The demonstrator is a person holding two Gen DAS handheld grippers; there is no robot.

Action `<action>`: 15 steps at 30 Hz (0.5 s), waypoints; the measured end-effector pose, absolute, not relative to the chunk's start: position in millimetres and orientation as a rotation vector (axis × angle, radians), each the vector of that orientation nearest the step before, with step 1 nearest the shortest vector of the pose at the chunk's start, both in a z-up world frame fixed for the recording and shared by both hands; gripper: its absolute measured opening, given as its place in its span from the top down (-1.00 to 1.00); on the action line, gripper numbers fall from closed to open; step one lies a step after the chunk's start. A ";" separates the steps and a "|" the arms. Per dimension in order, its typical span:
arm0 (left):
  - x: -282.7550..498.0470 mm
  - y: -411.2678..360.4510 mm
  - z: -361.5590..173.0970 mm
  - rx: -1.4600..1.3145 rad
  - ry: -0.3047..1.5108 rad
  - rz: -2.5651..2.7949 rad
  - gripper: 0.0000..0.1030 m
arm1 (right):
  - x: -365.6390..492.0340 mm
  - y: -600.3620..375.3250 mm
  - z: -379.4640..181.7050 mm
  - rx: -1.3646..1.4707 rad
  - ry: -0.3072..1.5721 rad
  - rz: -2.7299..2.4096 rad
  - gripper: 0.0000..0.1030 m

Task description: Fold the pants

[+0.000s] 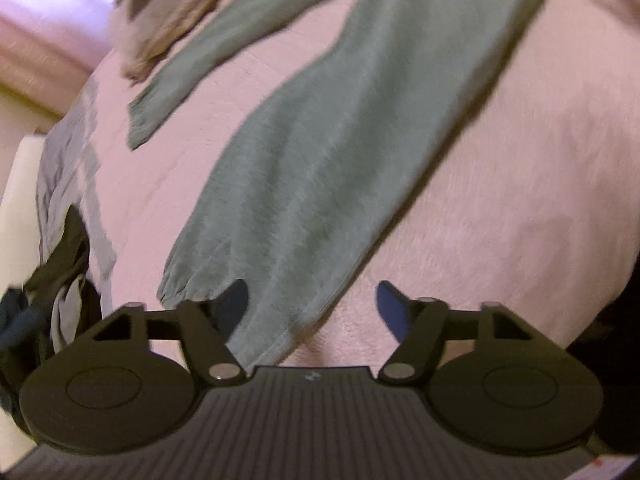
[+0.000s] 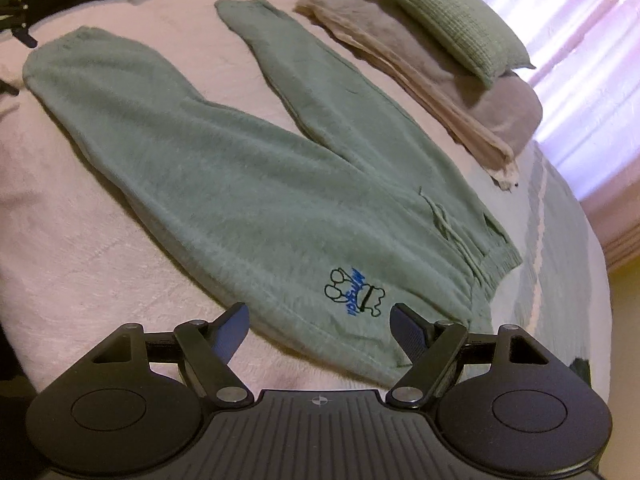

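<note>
Sage-green sweatpants (image 2: pixel 248 184) lie spread flat on a pink bedspread (image 2: pixel 80 264), legs apart in a V. A blue and black embroidered logo (image 2: pixel 354 290) sits near the waistband (image 2: pixel 496 264). My right gripper (image 2: pixel 318 312) is open just above the hip edge of the pants, with the logo between its fingers. In the left wrist view one pant leg (image 1: pixel 320 168) runs toward me, and its cuff (image 1: pixel 180 284) lies by the left finger. My left gripper (image 1: pixel 312 298) is open, low over the leg end, holding nothing.
A green knit pillow (image 2: pixel 452 16) rests on folded beige blankets (image 2: pixel 440 80) at the far right of the bed. Dark clothing (image 1: pixel 60 272) is heaped at the bed's left edge. A bright curtained window (image 2: pixel 580 60) stands behind.
</note>
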State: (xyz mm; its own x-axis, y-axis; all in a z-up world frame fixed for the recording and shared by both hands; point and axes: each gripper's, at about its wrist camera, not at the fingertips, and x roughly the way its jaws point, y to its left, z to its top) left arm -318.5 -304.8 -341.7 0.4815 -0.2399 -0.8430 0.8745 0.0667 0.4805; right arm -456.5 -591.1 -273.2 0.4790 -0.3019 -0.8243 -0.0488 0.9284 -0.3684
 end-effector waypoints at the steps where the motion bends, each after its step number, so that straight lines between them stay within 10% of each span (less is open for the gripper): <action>1: -314.6 -303.0 -349.9 1.257 0.645 -0.946 -0.03 | -454.4 -590.9 -277.7 -0.379 1.077 -0.151 -0.44; 6: -296.5 -291.6 -381.9 1.416 0.564 -1.016 0.19 | -448.7 -590.3 -297.5 -0.443 1.112 -0.141 -0.39; 10: -286.4 -290.2 -381.0 1.431 0.544 -1.089 0.78 | -453.9 -606.0 -305.3 -0.398 1.148 -0.237 -0.39; 15: -259.8 -298.5 -340.9 1.249 0.607 -1.049 0.89 | -472.2 -628.9 -311.6 -0.506 1.187 -0.265 -0.39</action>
State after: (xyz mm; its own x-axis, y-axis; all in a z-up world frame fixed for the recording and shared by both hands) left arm -259.8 -298.5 -340.9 0.4331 -0.3015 -0.8494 0.8867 -0.0265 0.4615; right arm -472.2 -628.9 -311.6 0.3609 -0.4543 -0.8145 -0.0643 0.8592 -0.5077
